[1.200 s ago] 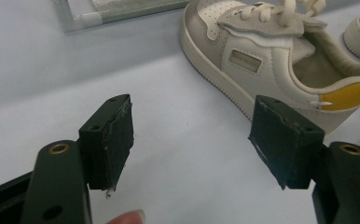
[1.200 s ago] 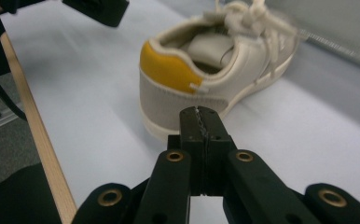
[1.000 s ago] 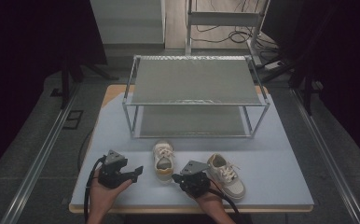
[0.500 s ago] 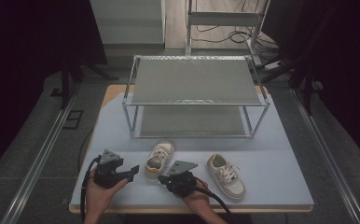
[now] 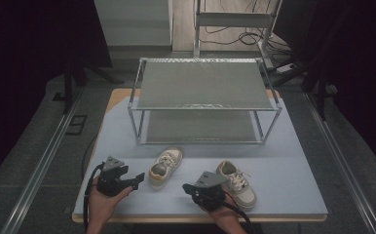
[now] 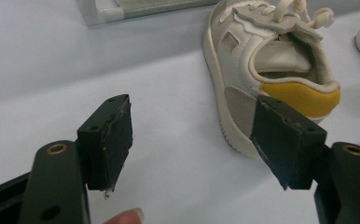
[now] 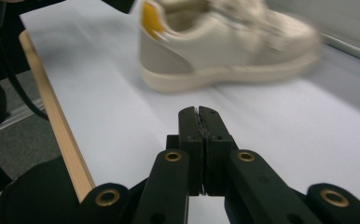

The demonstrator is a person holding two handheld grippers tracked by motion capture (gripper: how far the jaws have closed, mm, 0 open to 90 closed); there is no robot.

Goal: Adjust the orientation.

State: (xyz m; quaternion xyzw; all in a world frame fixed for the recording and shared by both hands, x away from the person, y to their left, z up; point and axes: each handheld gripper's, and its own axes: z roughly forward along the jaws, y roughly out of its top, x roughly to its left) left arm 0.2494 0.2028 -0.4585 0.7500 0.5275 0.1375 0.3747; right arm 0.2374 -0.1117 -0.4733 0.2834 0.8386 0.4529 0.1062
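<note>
Left shoe swinging round, right gripper backing off empty!

The cream child's sneaker with the yellow heel tab (image 5: 165,167) is now lying angled, heel toward the left gripper (image 5: 138,179), whose jaws are standing wide apart. The right gripper (image 5: 188,187) is pulling back with its jaws pressed together on nothing. The left gripper view is showing that yellow heel (image 6: 300,99) close up; the high view is showing the second cream sneaker (image 5: 237,181) and the two-tier metal shoe rack (image 5: 203,87).

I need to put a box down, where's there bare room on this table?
Bare: the table's right side past the right shoe, and the left strip beside the rack. Crowded: front middle, around the left shoe.
</note>
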